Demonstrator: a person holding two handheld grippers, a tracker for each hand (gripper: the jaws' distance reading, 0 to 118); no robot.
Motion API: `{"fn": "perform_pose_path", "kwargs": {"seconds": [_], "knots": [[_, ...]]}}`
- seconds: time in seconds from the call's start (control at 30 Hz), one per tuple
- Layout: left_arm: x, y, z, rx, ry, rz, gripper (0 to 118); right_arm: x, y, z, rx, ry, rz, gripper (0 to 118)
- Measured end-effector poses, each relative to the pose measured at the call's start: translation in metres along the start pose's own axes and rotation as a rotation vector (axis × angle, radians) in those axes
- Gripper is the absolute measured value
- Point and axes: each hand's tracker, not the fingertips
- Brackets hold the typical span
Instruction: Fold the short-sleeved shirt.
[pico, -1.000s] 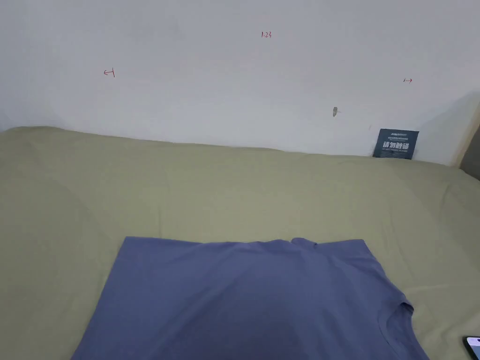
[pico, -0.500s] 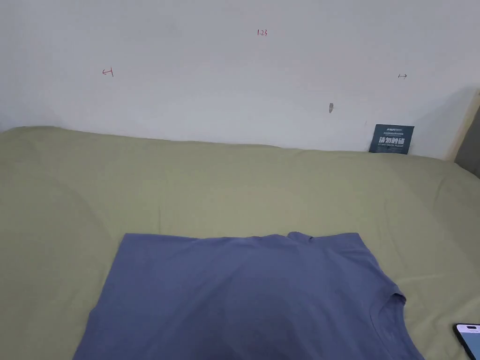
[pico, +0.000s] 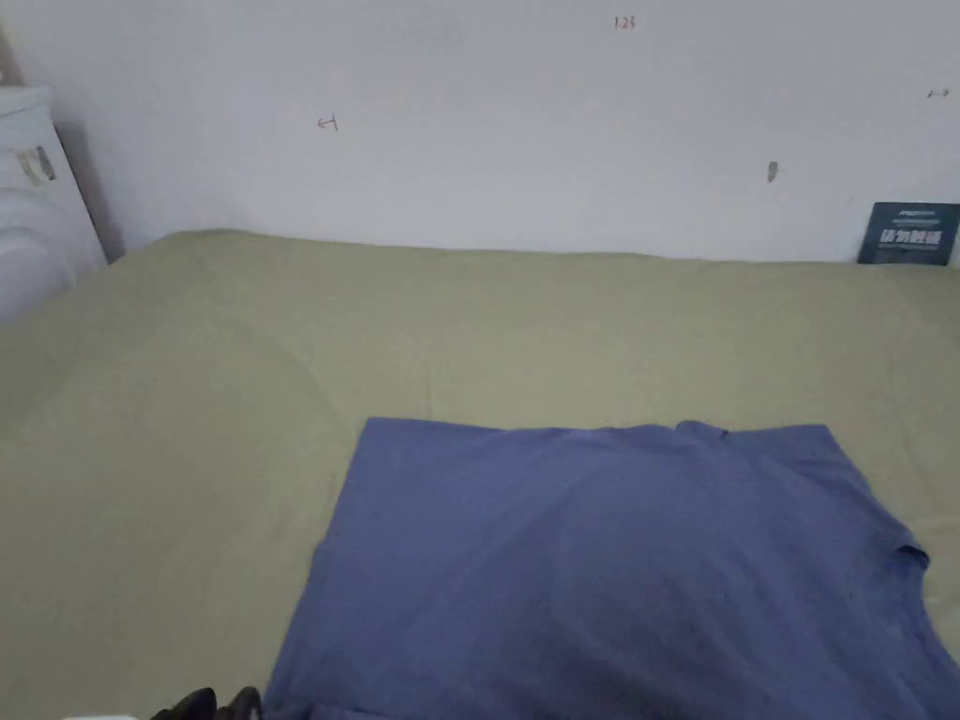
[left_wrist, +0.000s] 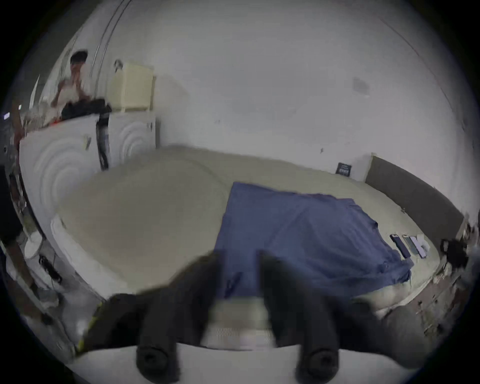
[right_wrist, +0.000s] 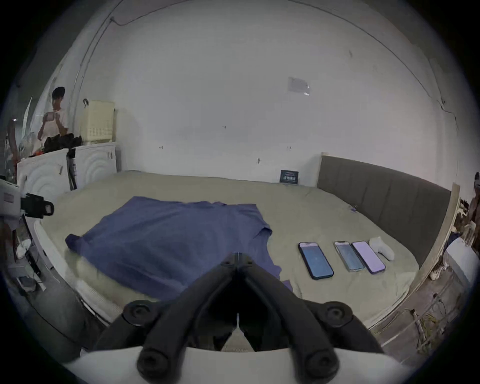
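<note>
On the green-sheeted bed (pico: 234, 422) a blue short-sleeved shirt (pico: 609, 562) lies spread flat near the front edge, one sleeve out to the right; no fold looks made yet, so the whole task seems left to do. Left gripper (left_wrist: 240, 262) hovers at the shirt's near left corner, jaws apart and empty. Right gripper (right_wrist: 237, 256) hangs above the near edge, jaws closed on nothing. Three phones (right_wrist: 342, 256) lie well right of the shirt.

shirt (right_wrist: 166, 239): flat on the bed (right_wrist: 298, 207), near its front edge
phones (right_wrist: 315, 259): right of the shirt (three, side by side)
</note>
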Motion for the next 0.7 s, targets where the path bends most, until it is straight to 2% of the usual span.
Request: {"fn": "perform_pose_path", "kwargs": {"seconds": [0.07, 0.1, 0.17, 0.27, 0.37, 0.4, 0.43, 0.47, 0.5, 0.6, 0.67, 0.7], "knots": [[-0.015, 0.004, -0.023, -0.105, 0.005, 0.057, 87, 0.003, 0.000, -0.001, -0.012, -0.006, -0.002, 0], [-0.018, 0.001, -0.032, -0.146, -0.020, 0.075, 101, 0.006, 0.000, -0.003, -0.016, -0.008, -0.004, 0], [-0.021, 0.000, -0.054, -0.179, -0.036, 0.067, 101, 0.012, 0.003, -0.007, -0.027, -0.009, -0.011, 0], [-0.013, -0.004, -0.086, -0.270, -0.017, -0.035, 100, 0.019, 0.007, -0.013, -0.043, -0.024, -0.017, 0], [-0.003, -0.010, -0.115, -0.342, 0.016, -0.114, 92, 0.025, 0.006, -0.019, -0.071, -0.040, -0.035, 0], [-0.002, -0.011, -0.122, -0.357, -0.001, -0.119, 71, 0.027, 0.005, -0.022, -0.091, -0.043, -0.039, 0], [0.000, -0.014, -0.124, -0.350, 0.003, -0.111, 42, 0.029, 0.003, -0.025, -0.111, -0.056, -0.038, 0], [0.001, -0.014, -0.127, -0.345, 0.007, -0.108, 7, 0.030, 0.001, -0.026, -0.129, -0.060, -0.038, 0], [0.001, -0.015, -0.129, -0.334, 0.001, -0.093, 4, 0.032, -0.001, -0.029, -0.156, -0.058, -0.039, 0], [-0.001, -0.016, -0.130, -0.314, -0.022, -0.071, 4, 0.040, -0.007, -0.040, -0.250, -0.094, -0.038, 0], [-0.002, -0.018, -0.133, -0.317, -0.023, -0.084, 4, 0.050, -0.011, -0.054, -0.315, -0.060, -0.063, 2], [-0.002, -0.015, -0.128, -0.315, -0.024, -0.087, 4, 0.055, -0.013, -0.063, -0.355, -0.052, -0.073, 31]]}}
